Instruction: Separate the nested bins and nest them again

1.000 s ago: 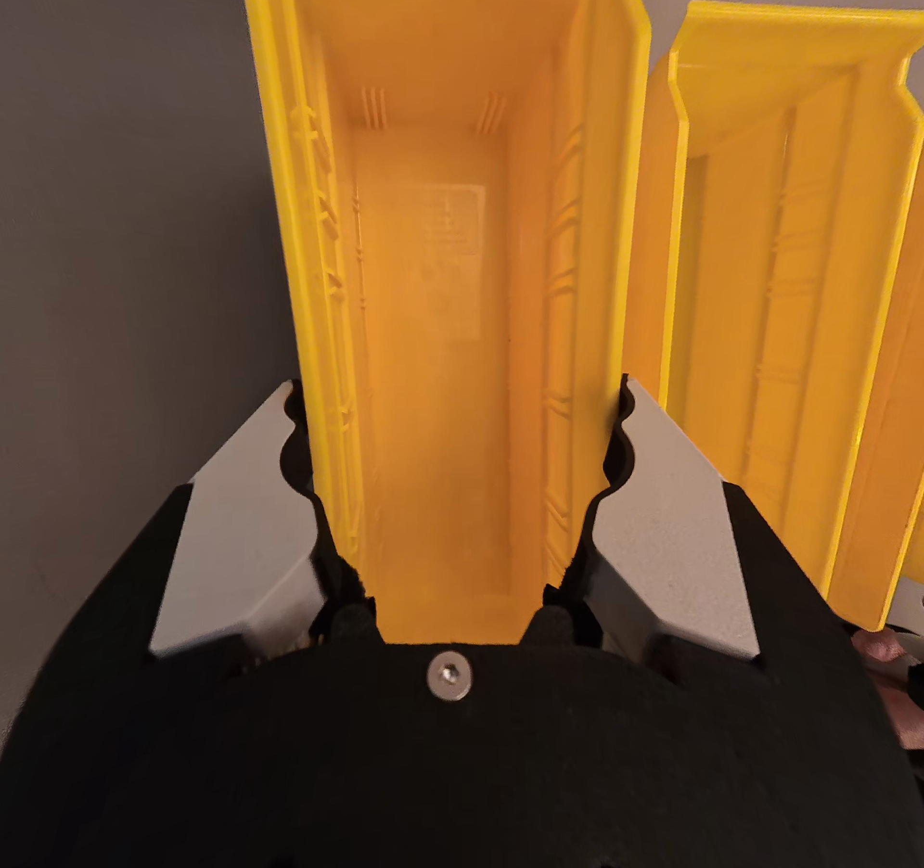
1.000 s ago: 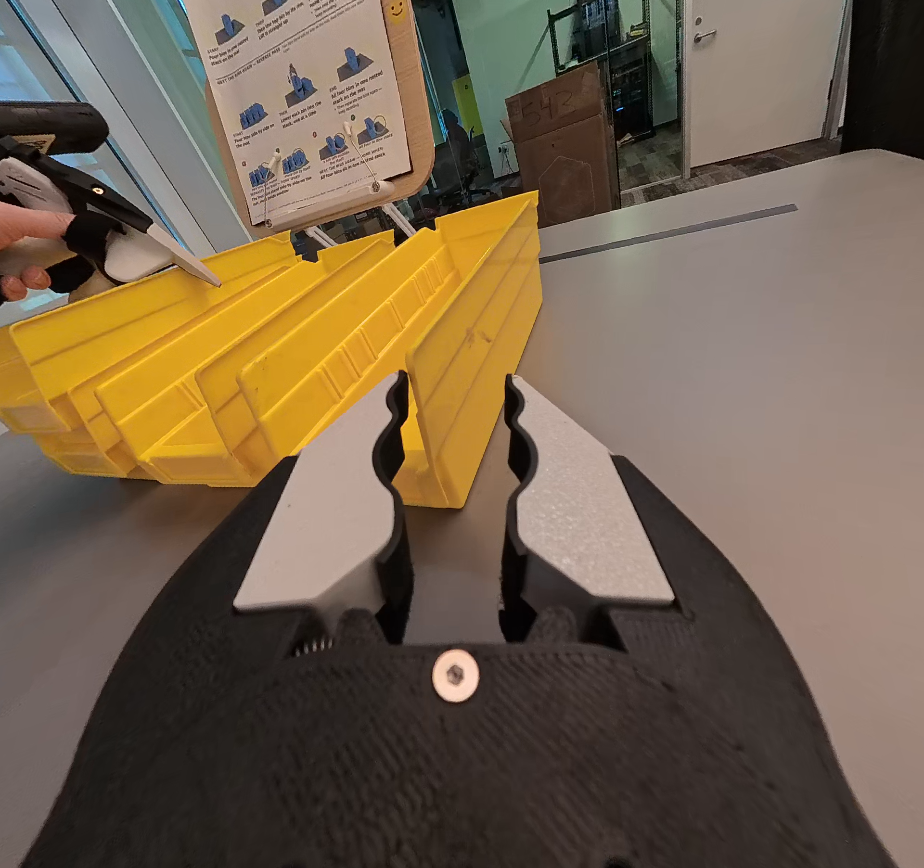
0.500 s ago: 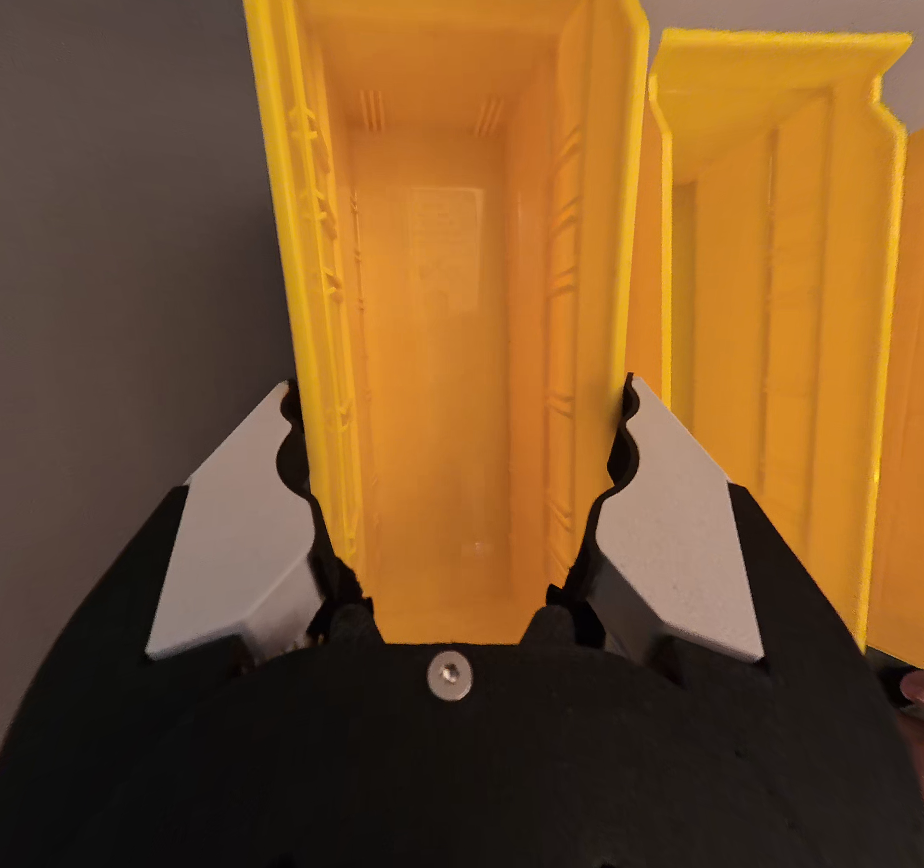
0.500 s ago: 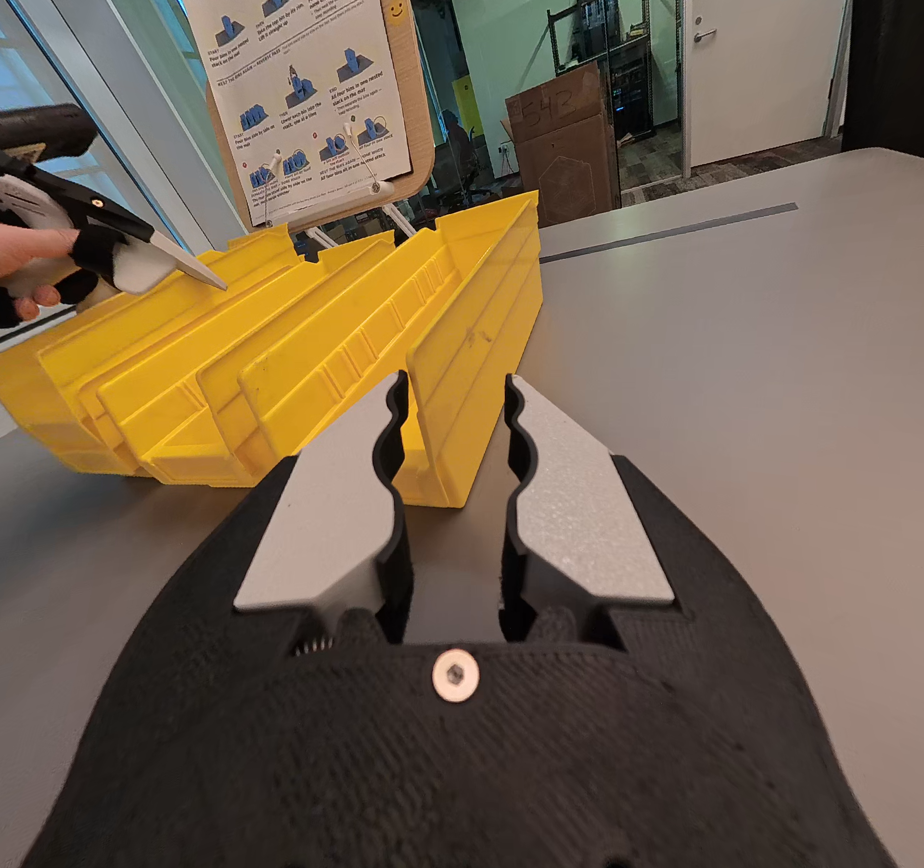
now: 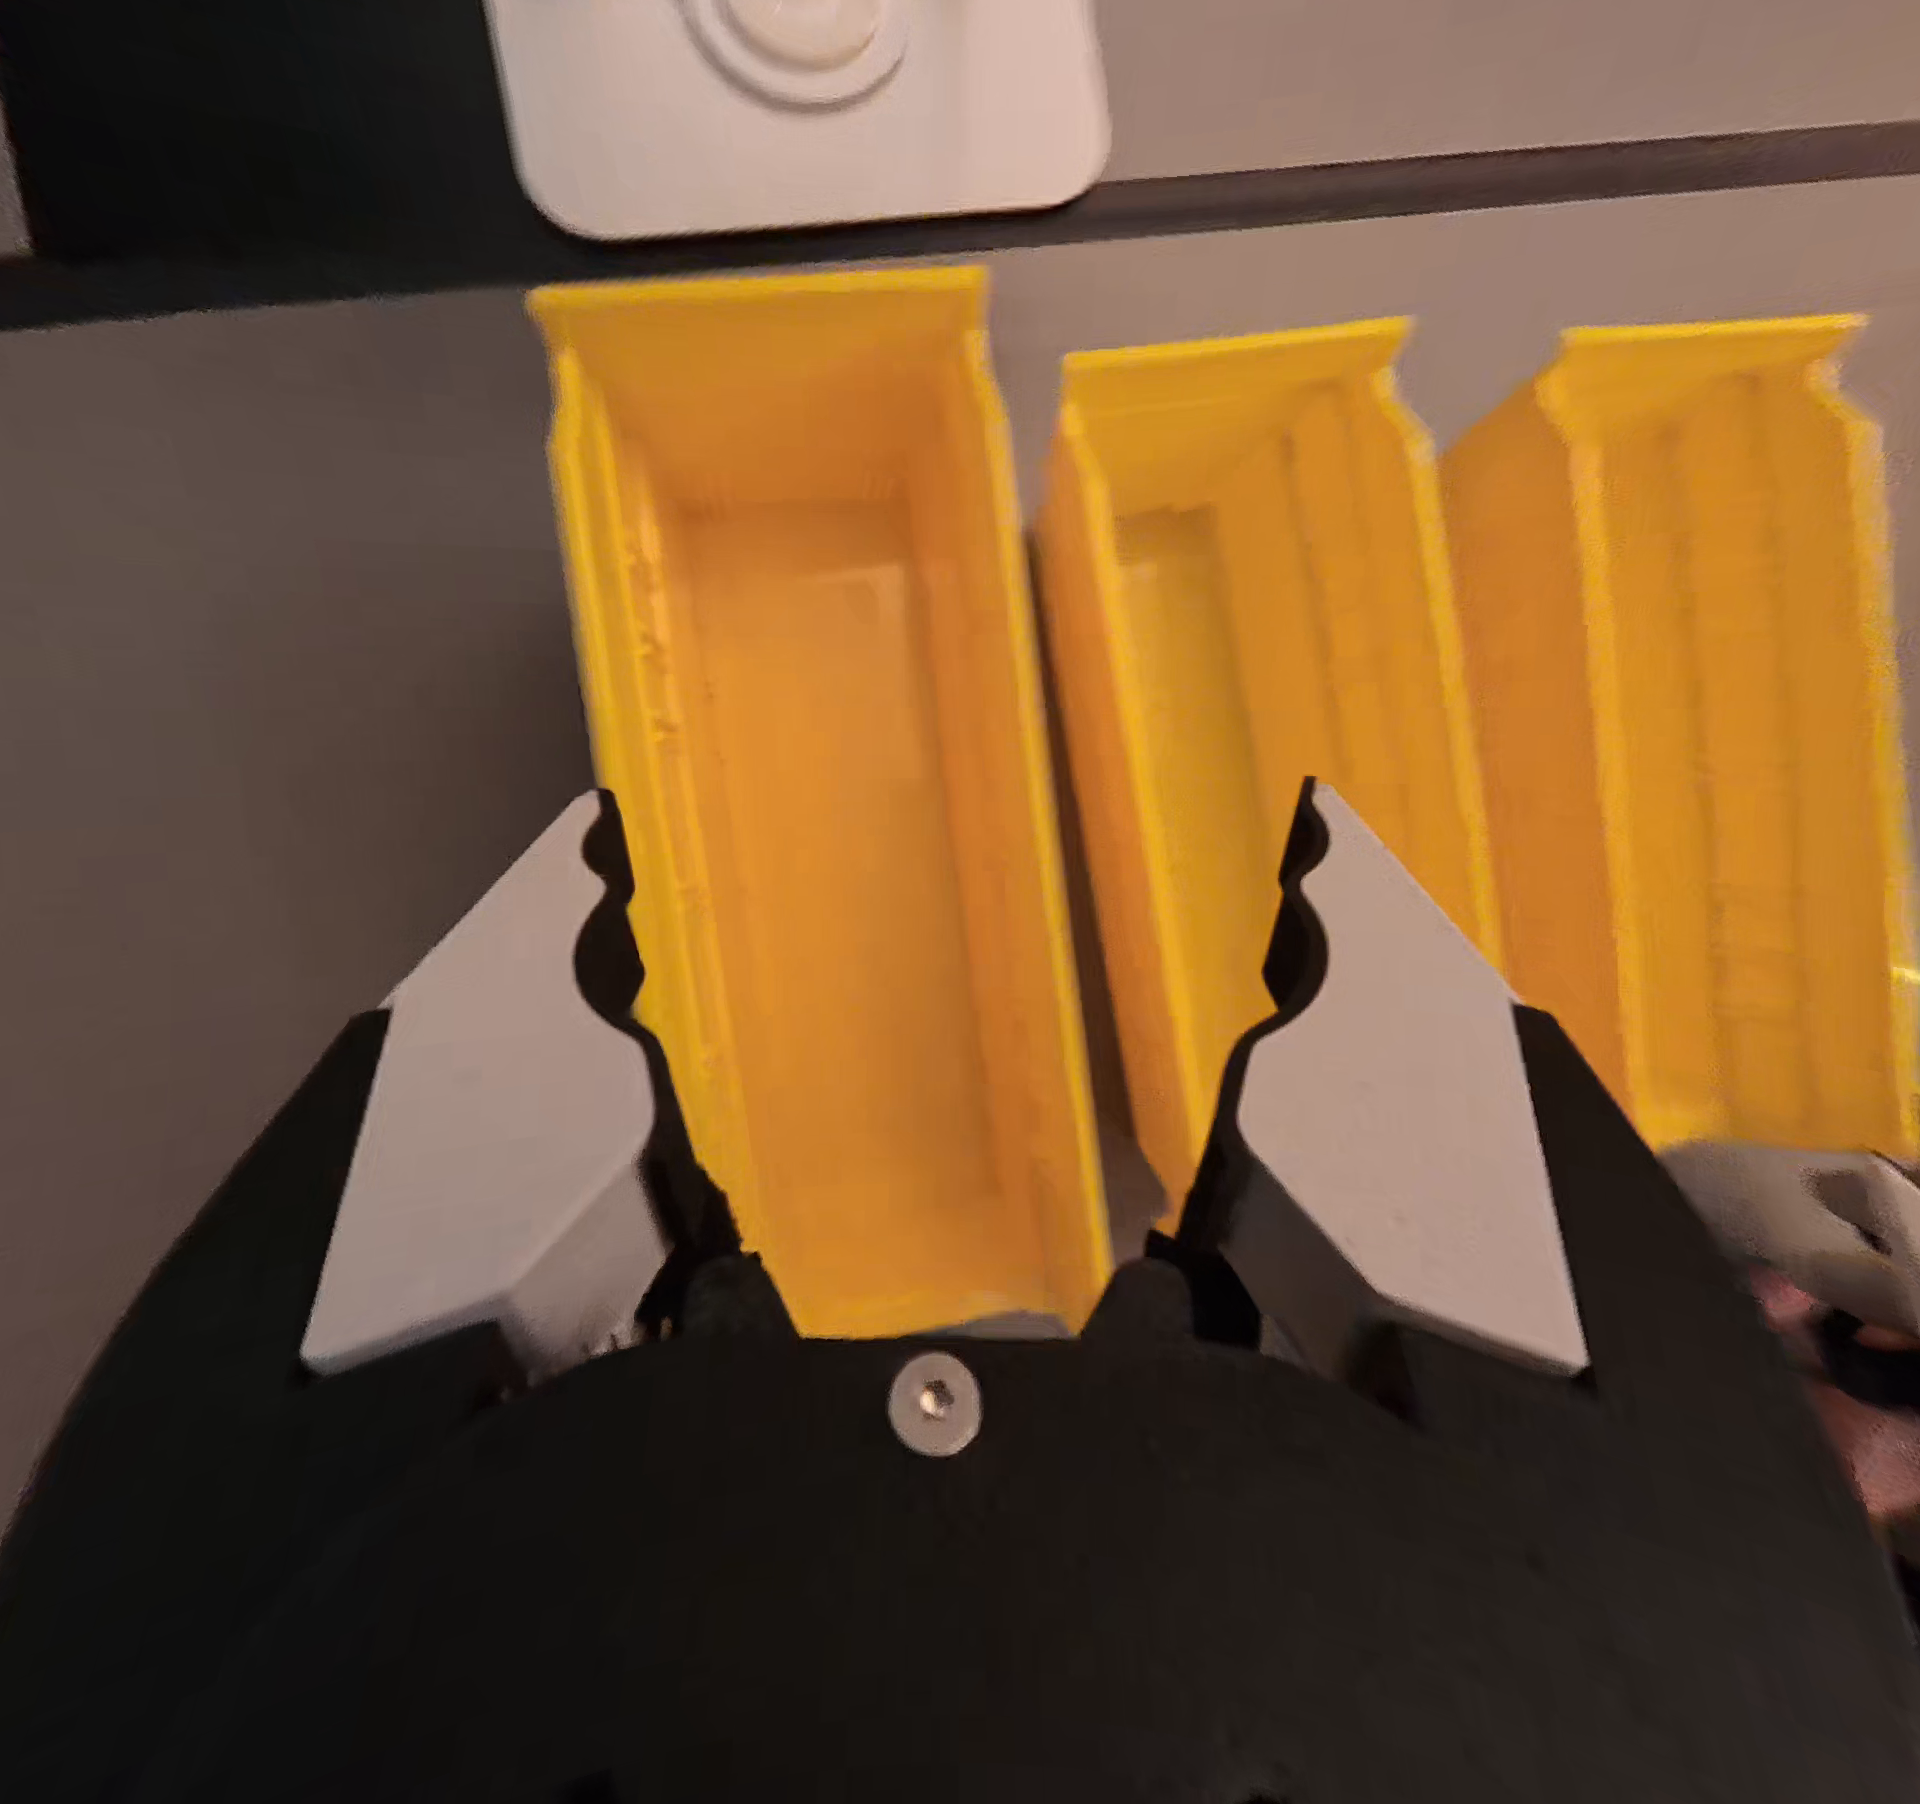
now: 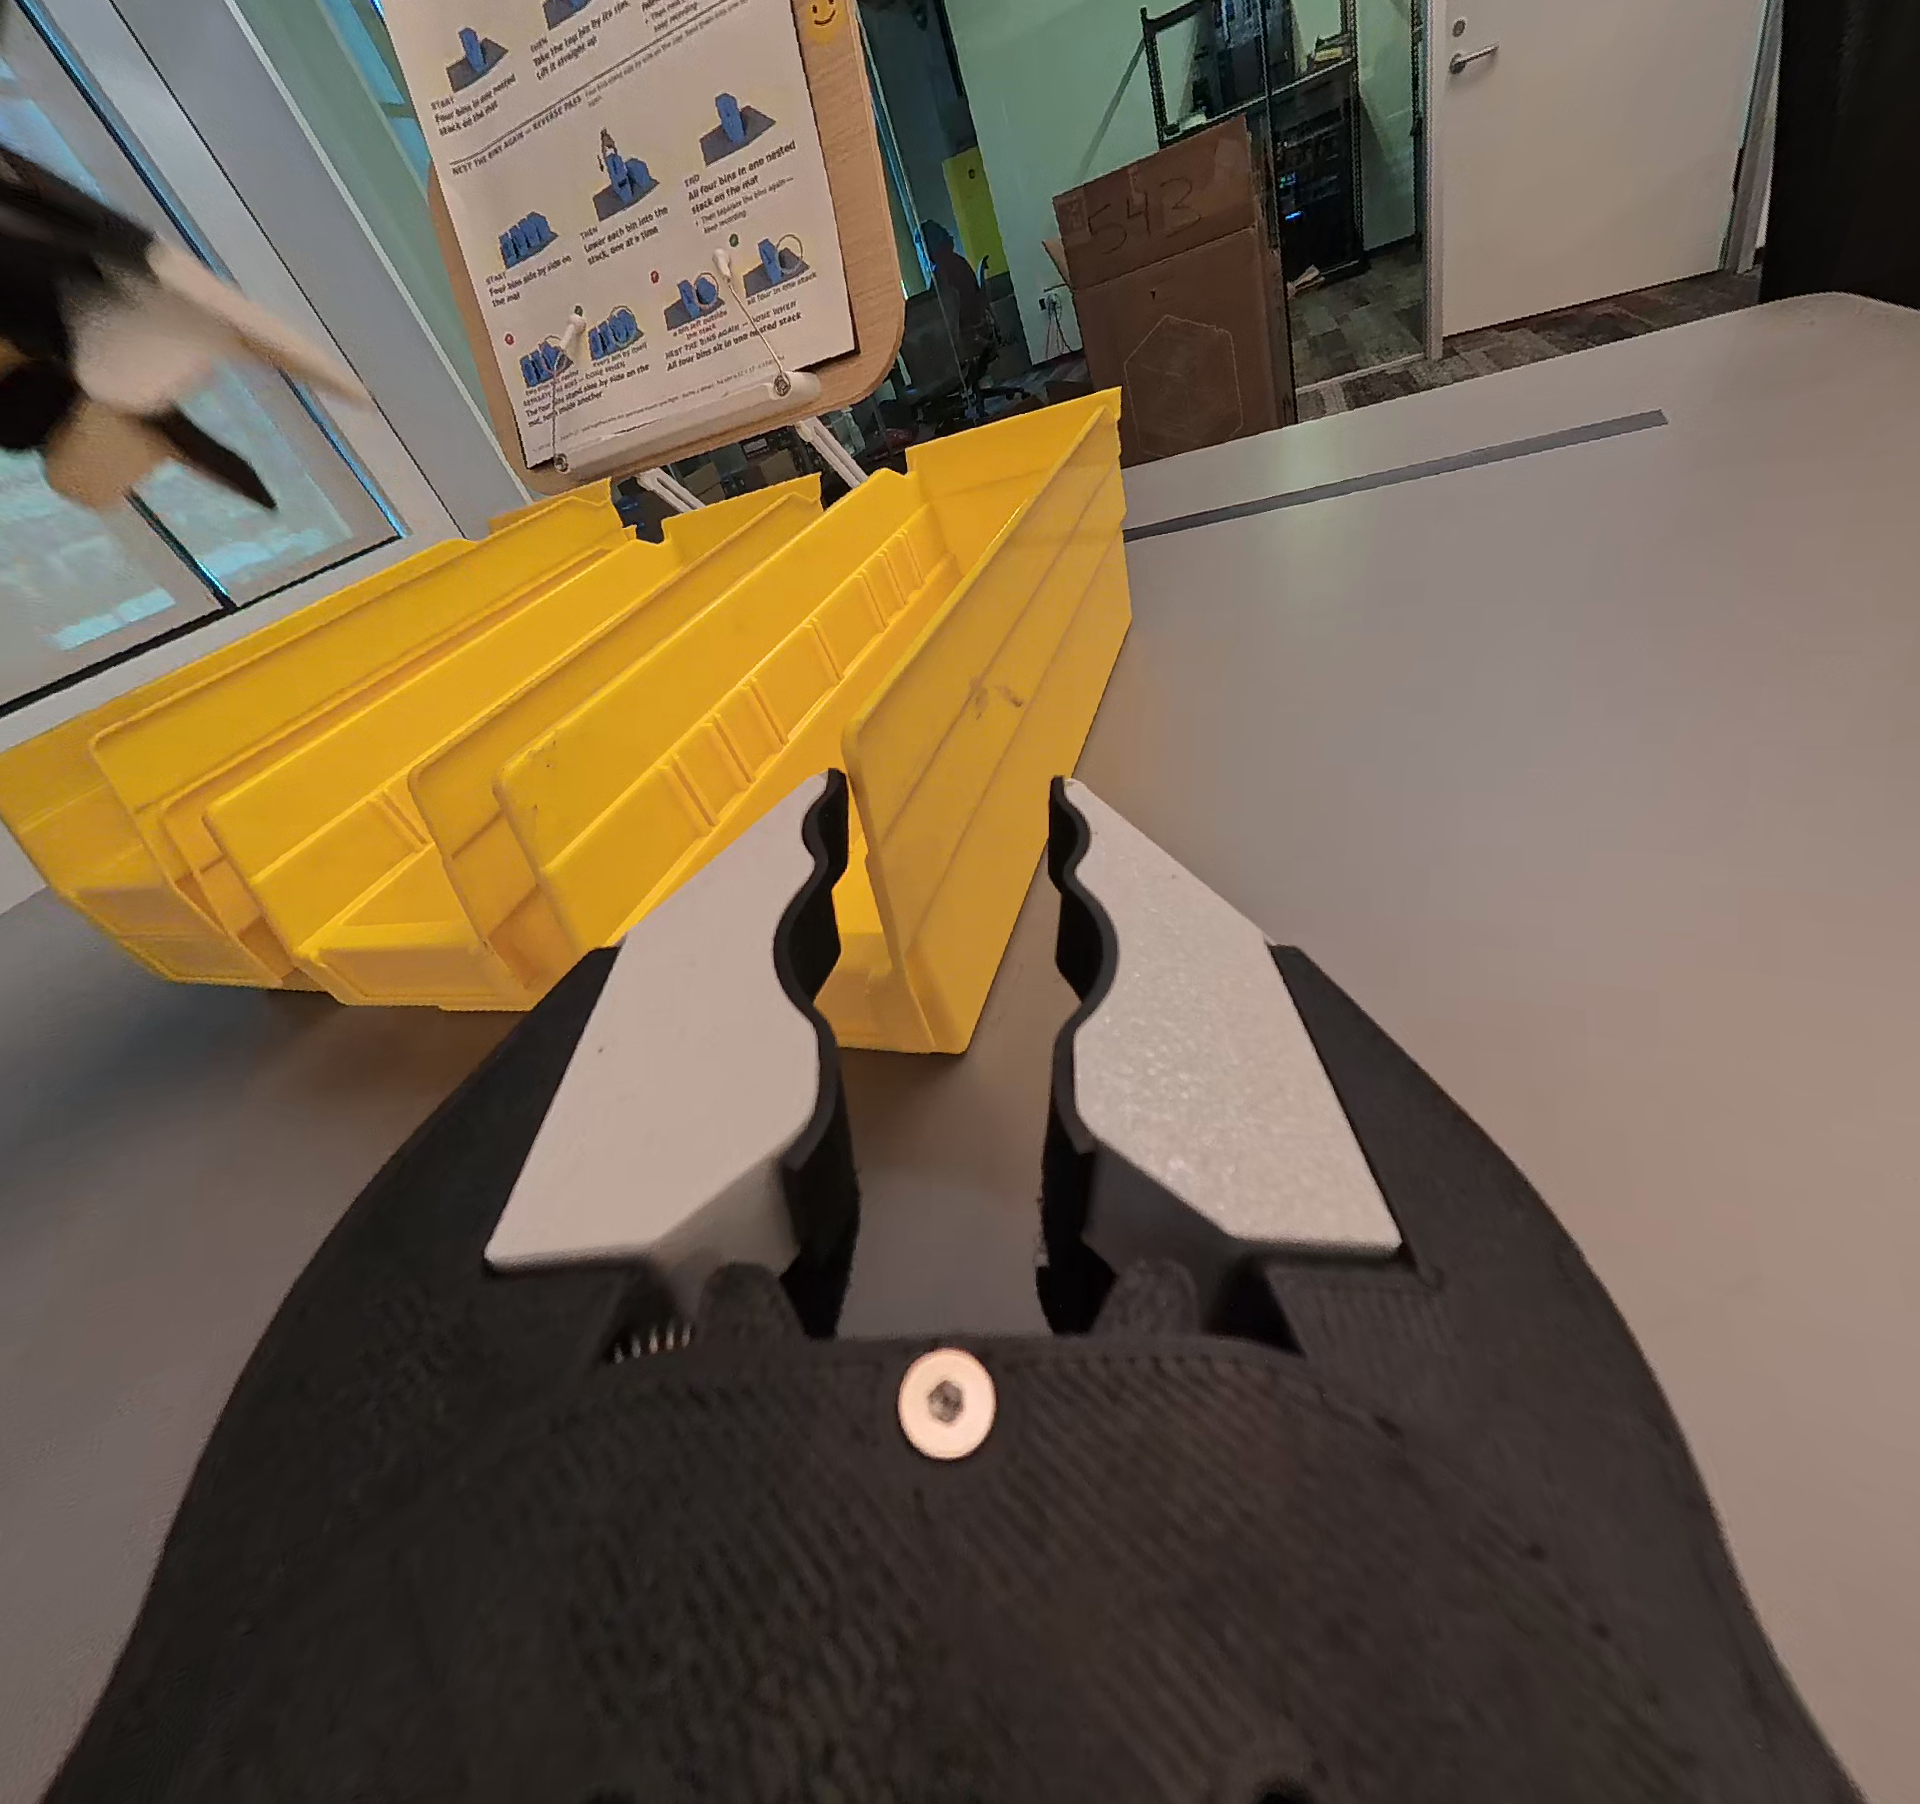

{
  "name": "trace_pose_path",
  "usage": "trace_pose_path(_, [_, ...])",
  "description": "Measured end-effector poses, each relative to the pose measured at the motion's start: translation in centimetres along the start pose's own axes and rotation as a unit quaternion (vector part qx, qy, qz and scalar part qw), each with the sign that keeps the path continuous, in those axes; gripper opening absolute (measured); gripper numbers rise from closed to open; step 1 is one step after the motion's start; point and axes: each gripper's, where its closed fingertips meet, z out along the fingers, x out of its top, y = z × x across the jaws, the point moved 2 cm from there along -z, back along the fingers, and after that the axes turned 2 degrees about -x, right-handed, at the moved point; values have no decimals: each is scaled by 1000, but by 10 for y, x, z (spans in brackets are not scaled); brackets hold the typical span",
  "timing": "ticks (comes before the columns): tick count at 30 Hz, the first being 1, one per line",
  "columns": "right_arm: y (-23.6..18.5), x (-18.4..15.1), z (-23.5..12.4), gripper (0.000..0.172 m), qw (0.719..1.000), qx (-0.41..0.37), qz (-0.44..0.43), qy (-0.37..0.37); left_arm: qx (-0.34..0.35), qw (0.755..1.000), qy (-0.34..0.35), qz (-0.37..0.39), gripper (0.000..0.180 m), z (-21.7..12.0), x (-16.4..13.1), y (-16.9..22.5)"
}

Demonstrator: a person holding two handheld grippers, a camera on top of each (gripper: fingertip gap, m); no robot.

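Several yellow bins stand side by side on the grey table [image 6: 1507,819]. In the left wrist view I look down on the leftmost bin [image 5: 831,819], with a second bin [image 5: 1195,715] and a third bin [image 5: 1662,715] to its right. My left gripper [image 5: 956,798] is open wide and hangs above the leftmost bin without touching it. It shows blurred and high at the far left of the right wrist view [image 6: 156,352], clear of the bins. My right gripper [image 6: 940,788] is open and empty, low over the table just before the near end of the rightmost bin [image 6: 997,715].
A poster board [image 6: 623,165] on a stand rises behind the bins, and its white base [image 5: 790,50] lies past the leftmost bin. A dark strip [image 6: 1392,476] crosses the table. Glass walls and a door are in the background.
My left gripper let go of the leftmost bin and rose away from it. The bin now rests beside the others. My right gripper has not moved.
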Motion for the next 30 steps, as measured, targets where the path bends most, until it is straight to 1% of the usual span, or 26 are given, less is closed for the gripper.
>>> trace_pose_path(3, [0,0,0,37,1000,0,0,-1,-45,998,7,31,124,-15,1,47])
trace_pose_path(5, [0,0,0,37,1000,-1,1,0,-50,997,-10,63,129,-12,-8,76])
trace_pose_path(8, [1,0,-1,37,1000,0,3,2,-46,994,-42,91,124,2,-22,100])
trace_pose_path(11, [0,0,0,37,1000,2,5,1,-38,995,-61,76,126,14,-28,98])
trace_pose_path(14, [0,0,0,37,1000,5,4,2,-52,992,-107,48,137,25,-40,96])
trace_pose_path(17, [0,1,0,37,1000,4,5,2,-40,992,-119,35,140,38,-45,97])
trace_pose_path(18, [0,1,-1,37,1000,4,6,4,-22,992,-114,42,138,42,-44,96])
trace_pose_path(20, [1,2,-1,37,1000,5,10,6,6,991,-120,60,147,49,-46,100])
trace_pose_path(21, [1,2,-2,37,1000,6,12,7,12,990,-126,65,148,52,-48,104])
trace_pose_path(26, [0,2,-2,37,1000,10,15,8,21,987,-139,83,147,58,-49,123])
trace_pose_path(30, [0,2,-2,37,1000,11,16,9,23,985,-155,78,148,61,-53,125])
